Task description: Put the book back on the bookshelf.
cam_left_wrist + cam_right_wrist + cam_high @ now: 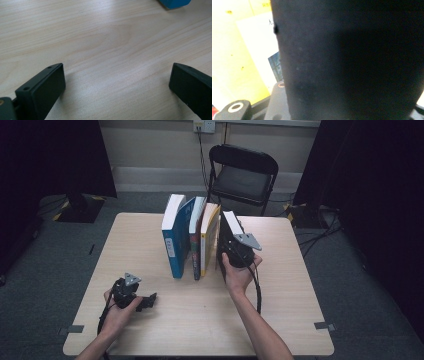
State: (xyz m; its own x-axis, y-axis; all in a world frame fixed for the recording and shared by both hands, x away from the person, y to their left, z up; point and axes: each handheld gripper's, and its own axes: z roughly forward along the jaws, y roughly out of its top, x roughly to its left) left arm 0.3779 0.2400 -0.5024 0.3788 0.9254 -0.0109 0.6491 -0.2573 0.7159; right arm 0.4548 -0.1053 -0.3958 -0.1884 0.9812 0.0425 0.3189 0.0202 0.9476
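Several books stand upright in a row mid-table: a blue book [175, 240] at the left, a thin red-spined book [196, 247], a yellow book [210, 237], and a black book [227, 227] at the right end. My right gripper [232, 251] is shut on the black book's near edge. In the right gripper view the black book [352, 60] rises close between the jaws, with the yellow book [237, 62] just to its left. My left gripper [147, 301] rests on the table near the front left. It is open, with bare wood between its jaws [117, 85]. The blue book's corner [173, 3] lies ahead.
The wooden table [165, 320] has bare room in front of the books and on both sides. A black folding chair [242, 175] stands behind the far edge. Cables lie on the grey floor at the right [320, 235]. Dark curtains hang on both sides.
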